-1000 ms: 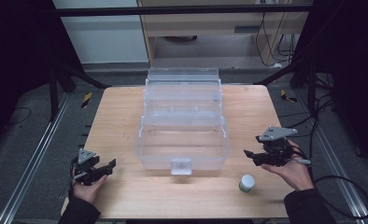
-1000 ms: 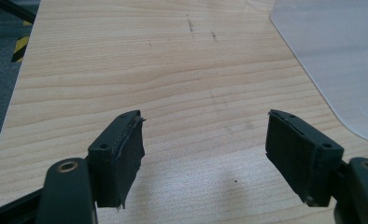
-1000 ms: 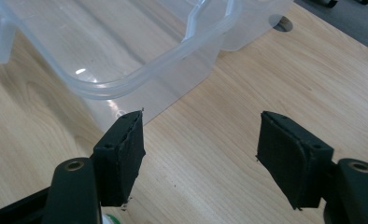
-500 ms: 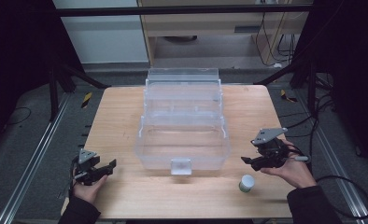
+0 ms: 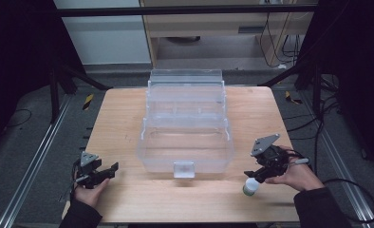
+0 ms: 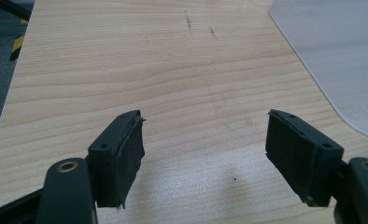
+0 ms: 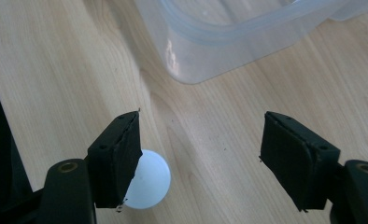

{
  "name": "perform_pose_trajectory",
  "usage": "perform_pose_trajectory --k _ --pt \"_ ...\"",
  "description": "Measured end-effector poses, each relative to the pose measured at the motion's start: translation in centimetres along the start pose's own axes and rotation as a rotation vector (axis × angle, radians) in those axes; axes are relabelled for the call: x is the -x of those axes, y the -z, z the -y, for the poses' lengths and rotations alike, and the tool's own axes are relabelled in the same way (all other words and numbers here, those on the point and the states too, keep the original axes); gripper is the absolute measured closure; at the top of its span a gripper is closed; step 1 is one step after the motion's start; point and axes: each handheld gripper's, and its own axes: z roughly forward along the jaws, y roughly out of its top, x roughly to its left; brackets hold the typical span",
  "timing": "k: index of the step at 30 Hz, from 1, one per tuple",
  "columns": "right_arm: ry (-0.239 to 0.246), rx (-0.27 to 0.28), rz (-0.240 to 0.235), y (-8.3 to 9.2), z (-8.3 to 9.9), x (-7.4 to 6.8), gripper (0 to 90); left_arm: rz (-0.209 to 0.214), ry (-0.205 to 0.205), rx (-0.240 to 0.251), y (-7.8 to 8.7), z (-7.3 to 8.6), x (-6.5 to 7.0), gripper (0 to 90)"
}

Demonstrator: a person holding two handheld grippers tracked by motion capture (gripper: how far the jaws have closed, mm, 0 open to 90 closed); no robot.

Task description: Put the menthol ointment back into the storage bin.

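We are holding the right gripper (image 5: 256, 176) low over the light wooden worktop (image 5: 123, 114), in the lower right of the high view, and its fingers (image 7: 119, 156) are standing apart, with nothing pressed between them. They have just been opening wider. The small white round-capped bottle (image 5: 250, 187) is standing on the worktop just below and beside this gripper. In the right gripper view the white cap (image 7: 149, 179) is sitting at the lower left, partly behind the left finger and not in the gap between the two fingers, so we are judging that the bottle is not gripped at this moment.

The large clear plastic storage box (image 5: 185, 147) with stepped tiers is lying open in the middle of the worktop, and we are seeing nothing inside it as far as the transparent walls allow. Its rounded corner (image 7: 205, 51) is appearing at the top of the right gripper view, near the bottle but apart from it.

The left gripper (image 5: 110, 169) is resting at the lower left of the high view, well apart from the box, and its fingers (image 6: 121, 154) are also apart above bare wood.

We are thinking the work is only at the beginning: the reach toward the bottle is under way, while the centring, the closing on it and probably the placing into the box are left to do.
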Motion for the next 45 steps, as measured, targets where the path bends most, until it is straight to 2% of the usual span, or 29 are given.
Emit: perform_pose_trajectory --k 5,6,10,21,30,35,45 --pt "0.020 -0.039 -0.023 -0.2 -0.1 -0.3 28.1 0.000 0.000 0.000 0.0 0.0 0.0 27.1" --pt "0.041 -0.060 -0.029 -0.3 -0.1 -0.4 28.0 0.000 -0.001 0.000 0.0 0.0 0.0 27.1" --pt "0.066 -0.086 -0.049 -0.4 -0.2 -0.8 28.0 -0.001 -0.003 -0.001 0.0 0.0 0.0 27.1" --pt "0.107 -0.150 -0.095 -0.7 -0.1 -1.2 28.1 0.000 -0.003 -0.002 0.0 0.0 0.0 27.2" --pt "0.148 -0.232 -0.145 -1.3 -0.1 -1.6 28.2 0.000 -0.003 -0.004 -0.1 0.0 0.0 27.2" --pt "0.183 -0.260 -0.157 -1.7 -0.1 -1.7 29.2 0.000 -0.004 -0.004 -0.1 0.0 0.0 27.2" --pt "0.207 -0.302 -0.167 -2.7 0.1 -1.9 31.9 -0.002 -0.004 -0.006 -0.1 0.0 0.0 27.2"
